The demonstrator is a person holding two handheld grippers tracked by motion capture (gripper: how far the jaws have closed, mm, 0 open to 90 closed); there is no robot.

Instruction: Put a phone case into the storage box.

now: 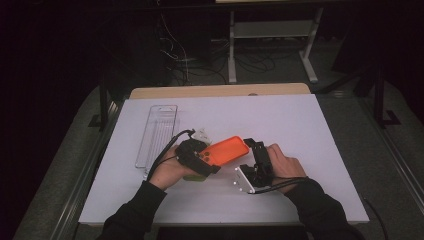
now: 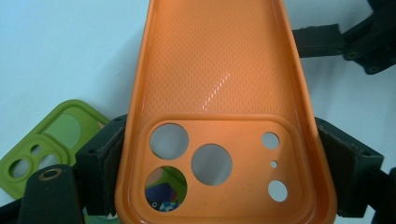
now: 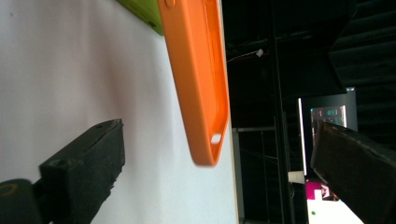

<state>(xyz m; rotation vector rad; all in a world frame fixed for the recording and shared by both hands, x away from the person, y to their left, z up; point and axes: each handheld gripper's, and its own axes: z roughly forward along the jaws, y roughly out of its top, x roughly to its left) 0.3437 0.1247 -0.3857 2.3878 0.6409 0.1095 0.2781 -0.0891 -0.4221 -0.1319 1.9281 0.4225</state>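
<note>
My left gripper [image 2: 219,158] clamps the orange phone case [image 2: 219,93] by its two long sides at the camera-cutout end, inner face toward my camera, holding it above the white table [image 1: 280,125]. My right gripper [image 3: 219,172] has jaws spread wide, one on each side of the case's free end [image 3: 205,154], not touching it (edge-on from there). A green phone case [image 2: 42,144] lies flat on the table just beside my left jaw. A clear plastic tray [image 1: 157,132] sits on the table farther left.
</note>
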